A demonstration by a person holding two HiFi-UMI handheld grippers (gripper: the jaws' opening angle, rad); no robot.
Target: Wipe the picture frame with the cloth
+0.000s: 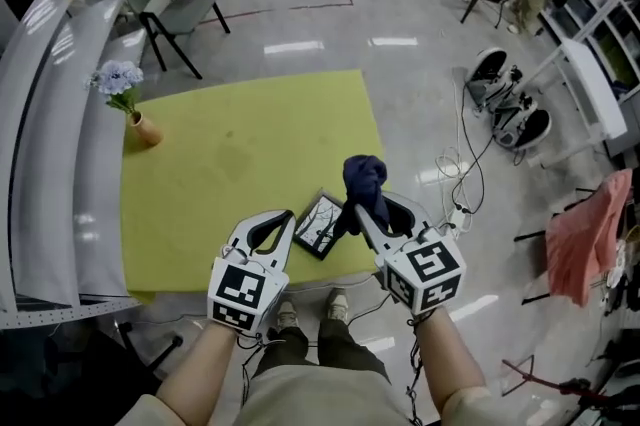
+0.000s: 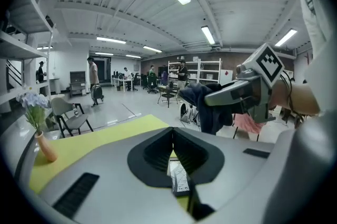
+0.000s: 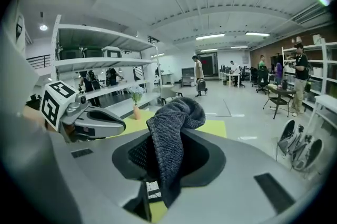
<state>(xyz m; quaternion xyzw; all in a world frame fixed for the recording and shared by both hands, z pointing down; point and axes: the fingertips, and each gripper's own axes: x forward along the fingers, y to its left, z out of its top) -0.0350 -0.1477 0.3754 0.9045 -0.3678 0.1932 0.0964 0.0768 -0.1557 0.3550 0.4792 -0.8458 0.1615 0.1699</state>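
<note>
Dark cloth (image 1: 365,182) clamped in right fingers (image 3: 247,175), left fingers (image 2: 95,160) together, vase (image 1: 145,129) beyond frame (image 1: 320,226)

Open worktop (image 1: 250,154), one obstacle
Yellow surface lies free beyond the picture frame (image 1: 320,224); a flower vase (image 1: 143,129) stands at its left edge.

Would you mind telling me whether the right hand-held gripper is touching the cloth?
Touching. The right gripper view shows the cloth pinched between the jaws of the right hand-held gripper, with its bunched end above their tips.
</note>
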